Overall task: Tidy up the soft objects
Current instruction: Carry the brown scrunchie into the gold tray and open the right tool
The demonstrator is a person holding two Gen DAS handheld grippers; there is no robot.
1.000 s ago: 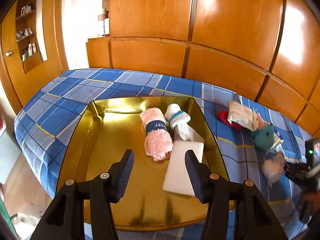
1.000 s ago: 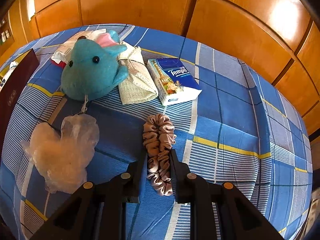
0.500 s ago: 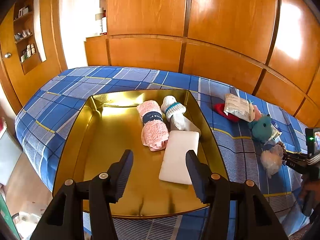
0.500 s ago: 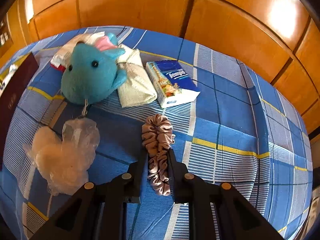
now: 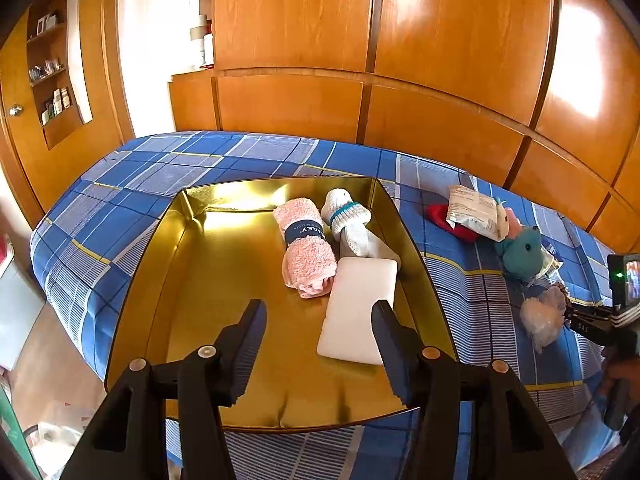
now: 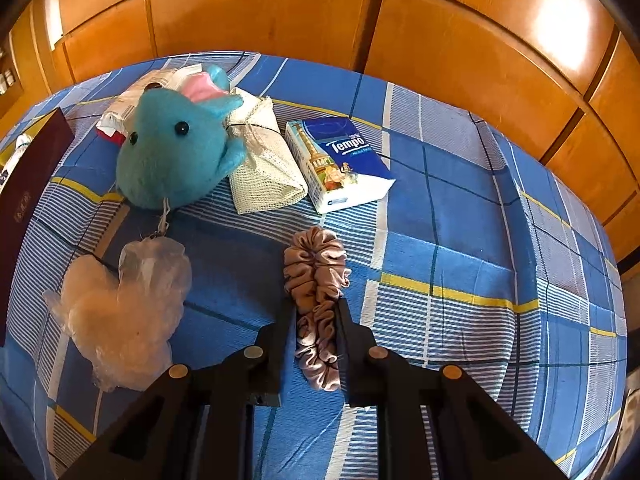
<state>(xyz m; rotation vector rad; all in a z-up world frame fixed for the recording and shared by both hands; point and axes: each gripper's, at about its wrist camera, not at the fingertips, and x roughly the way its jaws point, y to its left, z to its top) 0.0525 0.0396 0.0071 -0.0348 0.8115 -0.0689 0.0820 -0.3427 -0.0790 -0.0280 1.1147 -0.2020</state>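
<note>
- Far left, a wooden door [image 5: 24, 128] with a round knob stands beside the bed [image 5: 132, 184], which wears a blue plaid cover.
- On the bed's left half sits a gold tray [image 5: 208, 280]. The left gripper [image 5: 318, 322] hangs over its near end with its jaws spread wide and nothing between them.
- Inside the tray, toward its right side, lie a rolled pink towel [image 5: 308, 254] with a dark band, a white sock roll [image 5: 346, 220] just right of it, and a flat white pad [image 5: 358, 306] nearer, touching the towel's near end.
- Right of the tray, on the cover, a white packet [image 5: 474, 212] lies over something red [image 5: 444, 220].
- Next comes a teal plush toy [image 6: 176, 156], leaning on a folded mesh cloth [image 6: 266, 164]; a bagged pale puff [image 6: 120, 312] lies near it, closer to us.
- Right of the cloth rests a blue Tempo tissue pack [image 6: 338, 162].
- Nearest, the right gripper [image 6: 314, 312] has its jaws drawn in tight on a mauve scrunchie [image 6: 316, 280], pinching its near half. Its far half bulges out past the fingertips, over the cover.
</note>
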